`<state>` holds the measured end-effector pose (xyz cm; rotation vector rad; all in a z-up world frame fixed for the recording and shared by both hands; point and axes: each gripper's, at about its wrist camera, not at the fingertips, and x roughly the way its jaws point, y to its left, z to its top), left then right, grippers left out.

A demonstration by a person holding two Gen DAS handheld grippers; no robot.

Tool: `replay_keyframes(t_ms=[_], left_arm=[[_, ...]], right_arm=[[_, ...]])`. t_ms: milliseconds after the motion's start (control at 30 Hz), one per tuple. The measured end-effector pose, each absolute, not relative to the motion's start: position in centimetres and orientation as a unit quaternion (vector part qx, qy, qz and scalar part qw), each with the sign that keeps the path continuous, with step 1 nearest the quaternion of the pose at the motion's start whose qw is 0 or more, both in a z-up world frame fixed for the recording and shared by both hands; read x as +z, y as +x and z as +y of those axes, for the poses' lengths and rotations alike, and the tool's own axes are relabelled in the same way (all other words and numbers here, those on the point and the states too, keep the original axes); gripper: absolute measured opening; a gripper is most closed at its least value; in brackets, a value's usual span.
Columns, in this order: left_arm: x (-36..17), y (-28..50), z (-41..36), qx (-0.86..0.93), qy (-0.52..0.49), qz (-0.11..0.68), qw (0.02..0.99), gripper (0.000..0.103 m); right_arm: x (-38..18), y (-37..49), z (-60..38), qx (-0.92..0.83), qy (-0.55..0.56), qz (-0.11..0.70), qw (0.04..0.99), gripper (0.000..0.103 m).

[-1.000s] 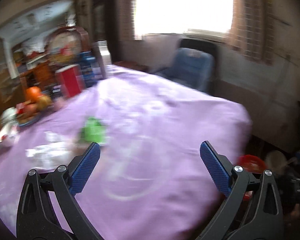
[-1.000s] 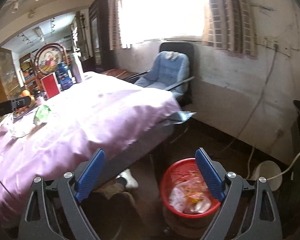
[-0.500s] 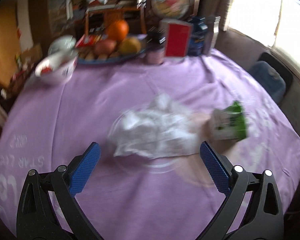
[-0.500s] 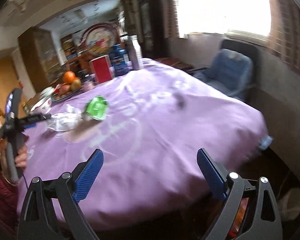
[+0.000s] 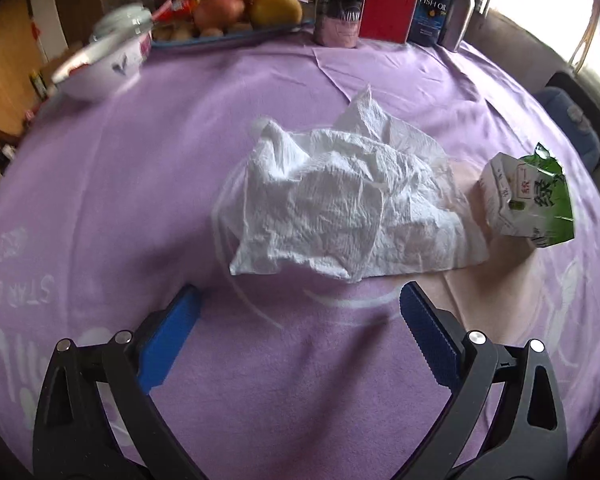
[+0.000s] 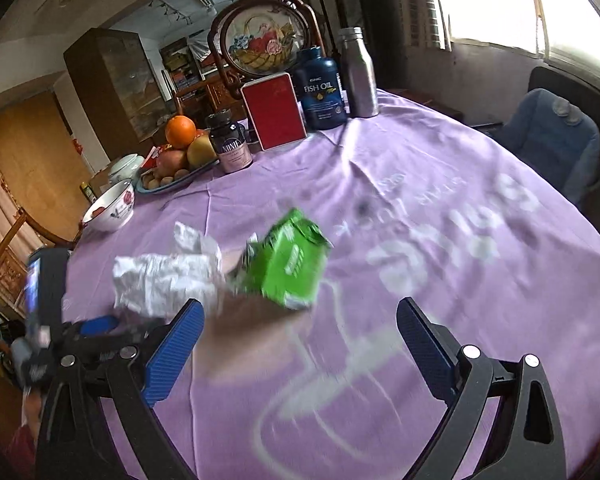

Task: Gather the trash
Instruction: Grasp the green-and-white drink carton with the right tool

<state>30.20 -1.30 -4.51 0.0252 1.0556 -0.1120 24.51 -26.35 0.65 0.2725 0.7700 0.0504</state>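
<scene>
A crumpled white paper towel lies in the middle of the purple tablecloth. A torn green and white carton lies just right of it. My left gripper is open and empty, just short of the towel's near edge. In the right wrist view the green carton and the towel lie ahead. My right gripper is open and empty, just short of the carton. The left gripper shows at the left there, by the towel.
At the table's far side stand a white bowl, a fruit plate, a dark jar, a red box, a fish oil bottle and a metal bottle. A blue chair stands right of the table.
Both grippers swung from the floor and table edge toward the table middle and came closer to the towel and carton. The red bin is out of view. Both stay open.
</scene>
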Motion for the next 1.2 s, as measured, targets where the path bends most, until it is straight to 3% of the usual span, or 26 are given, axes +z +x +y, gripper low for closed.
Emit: replay_keyframes(t_ms=[333, 600, 667, 700, 733, 867, 1200], left_arm=[[-5.0, 30.2, -2.1, -0.036, 0.033, 0.497, 0.866, 0.098], [-5.0, 30.0, -2.1, -0.034, 0.031, 0.492, 0.870, 0.098], [-5.0, 30.0, -2.1, -0.034, 0.031, 0.492, 0.870, 0.098], [-5.1, 30.0, -2.1, -0.034, 0.031, 0.492, 0.869, 0.098], [-5.1, 30.0, -2.1, -0.034, 0.031, 0.492, 0.870, 0.098], [-5.0, 30.0, -2.1, -0.035, 0.031, 0.493, 0.869, 0.098], [-3.0, 29.9, -1.8, -0.061, 0.008, 0.463, 0.884, 0.097]], right_arm=[[-2.4, 29.9, -25.9, 0.032, 0.169, 0.392, 0.904, 0.096], [-3.4, 31.4, -24.3, 0.049, 0.113, 0.408, 0.905, 0.095], [-3.7, 31.6, -23.8, 0.049, 0.096, 0.415, 0.903, 0.073], [-3.3, 31.4, -23.8, 0.056, 0.098, 0.404, 0.908, 0.052], [-2.8, 31.0, -23.9, 0.053, 0.099, 0.391, 0.913, 0.047], [-1.1, 29.4, -25.7, 0.001, 0.106, 0.336, 0.936, 0.045], [-2.0, 30.4, -27.1, 0.003, 0.135, 0.371, 0.919, 0.047]])
